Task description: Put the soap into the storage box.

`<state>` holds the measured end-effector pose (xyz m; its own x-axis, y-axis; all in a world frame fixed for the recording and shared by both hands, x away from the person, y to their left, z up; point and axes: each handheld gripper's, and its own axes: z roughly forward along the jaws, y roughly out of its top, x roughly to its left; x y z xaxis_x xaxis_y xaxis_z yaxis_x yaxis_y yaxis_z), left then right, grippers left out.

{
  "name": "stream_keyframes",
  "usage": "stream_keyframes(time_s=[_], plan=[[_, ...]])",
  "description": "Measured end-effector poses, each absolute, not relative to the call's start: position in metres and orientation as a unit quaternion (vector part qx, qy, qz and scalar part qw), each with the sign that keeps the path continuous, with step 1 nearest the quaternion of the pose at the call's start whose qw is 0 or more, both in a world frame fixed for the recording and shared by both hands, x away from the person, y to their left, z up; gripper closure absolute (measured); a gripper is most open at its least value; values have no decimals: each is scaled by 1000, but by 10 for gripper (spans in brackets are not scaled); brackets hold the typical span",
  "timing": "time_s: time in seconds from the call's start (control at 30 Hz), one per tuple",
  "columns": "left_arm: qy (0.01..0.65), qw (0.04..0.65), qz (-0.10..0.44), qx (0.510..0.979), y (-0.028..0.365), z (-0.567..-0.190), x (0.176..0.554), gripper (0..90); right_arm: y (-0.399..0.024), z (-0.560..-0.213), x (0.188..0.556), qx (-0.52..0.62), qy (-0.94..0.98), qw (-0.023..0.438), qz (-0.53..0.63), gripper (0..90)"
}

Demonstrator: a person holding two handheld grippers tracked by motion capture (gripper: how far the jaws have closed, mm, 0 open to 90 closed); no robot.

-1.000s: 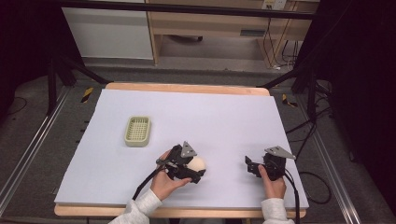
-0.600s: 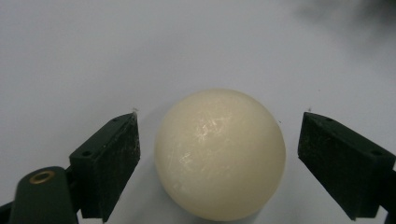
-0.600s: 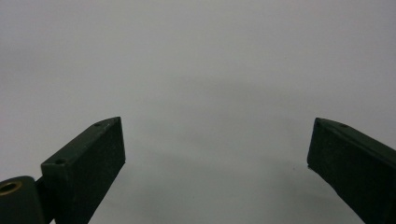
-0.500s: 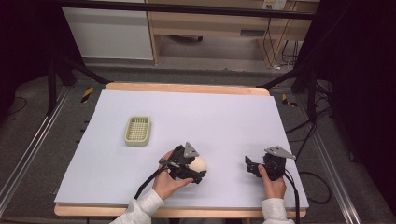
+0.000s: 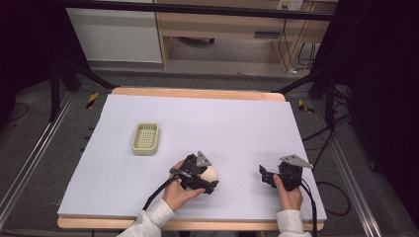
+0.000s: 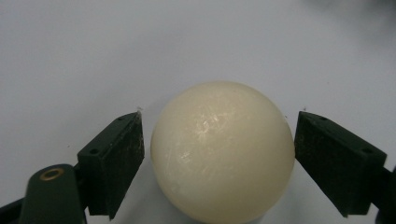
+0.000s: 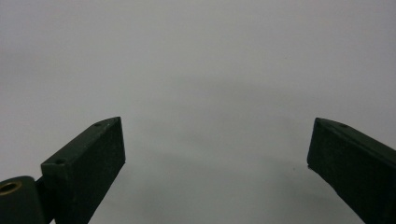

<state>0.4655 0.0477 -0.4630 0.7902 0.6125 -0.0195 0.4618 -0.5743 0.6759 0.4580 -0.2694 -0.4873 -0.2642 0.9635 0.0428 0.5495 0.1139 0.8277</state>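
Observation:
A cream, smooth ball (image 5: 211,173) rests on the white table sheet (image 5: 232,123) near the front middle. My left gripper (image 5: 208,177) lies low on the sheet with its jaws on either side of the ball. In the left gripper view the ball (image 6: 223,149) sits between the two black pads (image 6: 116,163), with a thin gap on each side, so the left gripper (image 6: 219,144) is open. My right gripper (image 5: 265,177) rests on the sheet to the right, pointing left, open. Between its jaws the right gripper (image 7: 217,144) holds nothing, with bare sheet beyond.
A small pale green slotted basket (image 5: 145,138) stands on the sheet left of centre, well behind the left gripper. Cables trail from both grippers toward the front edge. Metal frame rails run along both sides of the table.

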Motion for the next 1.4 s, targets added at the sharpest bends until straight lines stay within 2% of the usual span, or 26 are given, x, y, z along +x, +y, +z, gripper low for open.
stream_keyframes(time_s=[0.8, 1.4], plan=[[303, 337, 105, 885, 46, -466, 467, 232, -270, -487, 458, 544, 696, 268, 384, 46], [305, 330, 109, 887, 45, -468, 467, 238, -270, -487, 458, 545, 695, 269, 384, 46]])
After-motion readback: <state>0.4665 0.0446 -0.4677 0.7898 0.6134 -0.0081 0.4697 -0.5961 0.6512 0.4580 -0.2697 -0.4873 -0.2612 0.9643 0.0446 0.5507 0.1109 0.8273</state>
